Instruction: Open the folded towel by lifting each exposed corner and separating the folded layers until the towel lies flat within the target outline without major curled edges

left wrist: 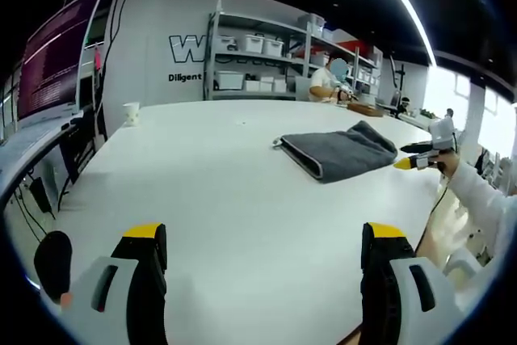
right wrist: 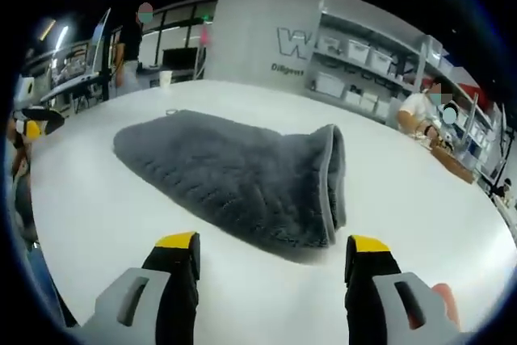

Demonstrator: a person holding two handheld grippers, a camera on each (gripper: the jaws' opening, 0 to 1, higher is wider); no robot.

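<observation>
We are at the approach: the grey towel (right wrist: 242,179) lies folded mid-desk (left wrist: 210,199). Our right gripper (right wrist: 271,268) gapes empty just before it; the left gripper (left wrist: 262,252) waits wide, empty. Next, pinch an exposed corner.

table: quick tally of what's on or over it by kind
grey towel: 1
paper cup: 1
tongs: 2, left tongs and right tongs, both open
total: 4
</observation>
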